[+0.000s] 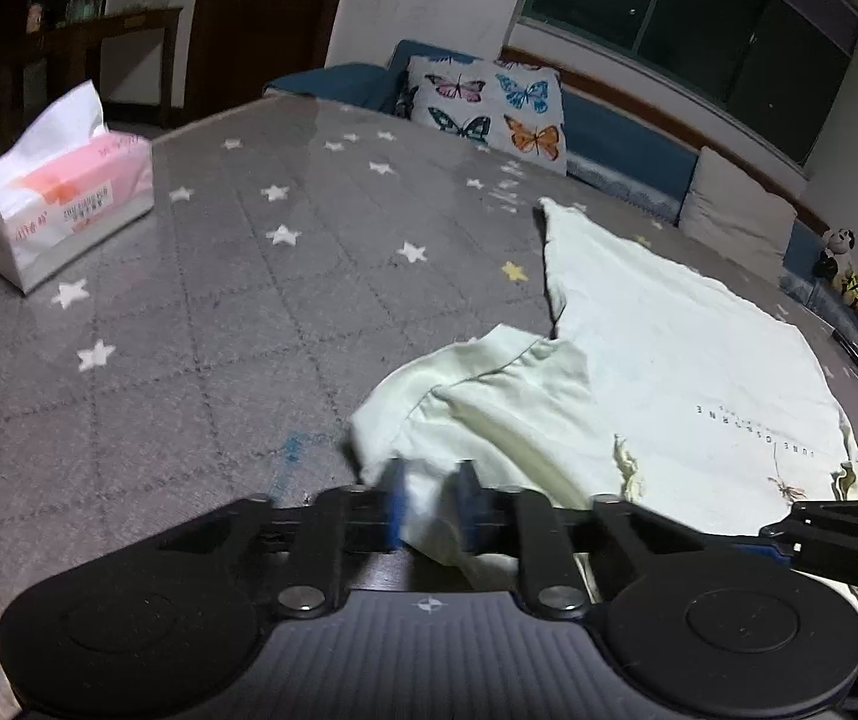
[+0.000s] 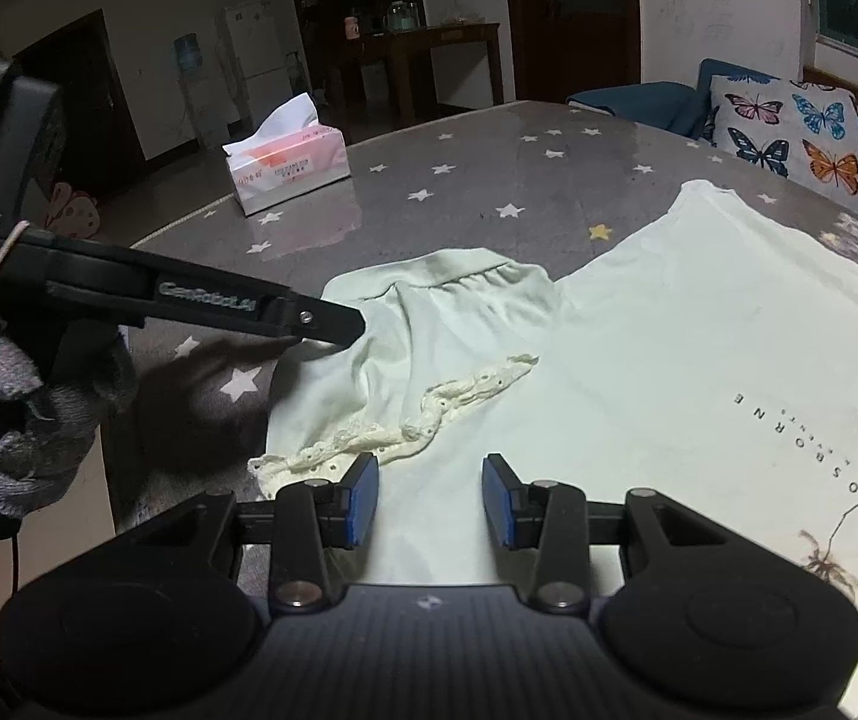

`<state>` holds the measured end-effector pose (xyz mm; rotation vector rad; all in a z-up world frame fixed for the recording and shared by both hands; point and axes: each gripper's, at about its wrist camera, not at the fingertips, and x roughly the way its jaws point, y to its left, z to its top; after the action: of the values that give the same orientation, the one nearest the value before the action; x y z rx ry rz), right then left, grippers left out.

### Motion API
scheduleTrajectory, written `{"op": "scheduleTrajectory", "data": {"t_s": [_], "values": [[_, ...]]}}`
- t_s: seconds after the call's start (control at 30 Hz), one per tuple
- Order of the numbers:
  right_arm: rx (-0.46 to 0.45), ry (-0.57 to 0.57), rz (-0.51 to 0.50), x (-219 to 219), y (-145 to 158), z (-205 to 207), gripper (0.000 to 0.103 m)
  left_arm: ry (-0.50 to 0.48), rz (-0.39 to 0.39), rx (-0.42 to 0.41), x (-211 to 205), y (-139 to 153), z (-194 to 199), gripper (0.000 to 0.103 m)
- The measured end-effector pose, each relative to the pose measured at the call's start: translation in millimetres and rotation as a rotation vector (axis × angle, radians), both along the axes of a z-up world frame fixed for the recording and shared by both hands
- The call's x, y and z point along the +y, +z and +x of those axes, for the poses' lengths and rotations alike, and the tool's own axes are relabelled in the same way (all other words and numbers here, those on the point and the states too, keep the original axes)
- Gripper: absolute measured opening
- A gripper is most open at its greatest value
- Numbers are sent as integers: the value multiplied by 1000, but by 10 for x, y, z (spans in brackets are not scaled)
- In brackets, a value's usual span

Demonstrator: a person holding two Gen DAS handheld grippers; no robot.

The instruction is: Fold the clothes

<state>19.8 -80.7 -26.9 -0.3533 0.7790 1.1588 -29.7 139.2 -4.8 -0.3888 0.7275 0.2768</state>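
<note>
Fingers (image 1: 396,495) of left gripper (image 1: 429,498) pinching shirt (image 1: 669,348) sleeve; right gripper (image 2: 431,498) parted above neckline, ungripped. Sleeve fold underway; next, carrying sleeve inward across body.

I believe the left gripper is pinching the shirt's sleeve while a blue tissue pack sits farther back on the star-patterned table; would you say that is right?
Nearly right, but the tissue pack is pink and white, not blue, as the left wrist view shows. The rest stands: the left gripper is closed on the sleeve of the shirt, and the pack sits farther back on the star-patterned table.
</note>
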Motion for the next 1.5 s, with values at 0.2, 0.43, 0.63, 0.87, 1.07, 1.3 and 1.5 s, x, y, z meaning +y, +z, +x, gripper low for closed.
{"op": "scheduleTrajectory", "data": {"t_s": [0.2,0.43,0.63,0.87,1.07,1.3,1.5], "values": [[5,1,1,-10,-11,-2,44,11,25,-48,54,82,-104,0],[5,4,0,-10,-8,3,44,34,47,-64,172,166,-244,0],[5,5,-2,1,-12,21,44,33,54,-33,187,122,-278,0],[4,10,-5,3,-15,28,45,17,83,-43,142,204,-252,1],[5,9,-2,2,-17,18,45,-66,74,-80,-31,300,-41,3],[5,7,-3,12,-16,12,45,-186,65,-67,-233,155,447,3],[9,8,0,10,-19,20,45,-155,80,-11,-119,-19,642,3]]}}
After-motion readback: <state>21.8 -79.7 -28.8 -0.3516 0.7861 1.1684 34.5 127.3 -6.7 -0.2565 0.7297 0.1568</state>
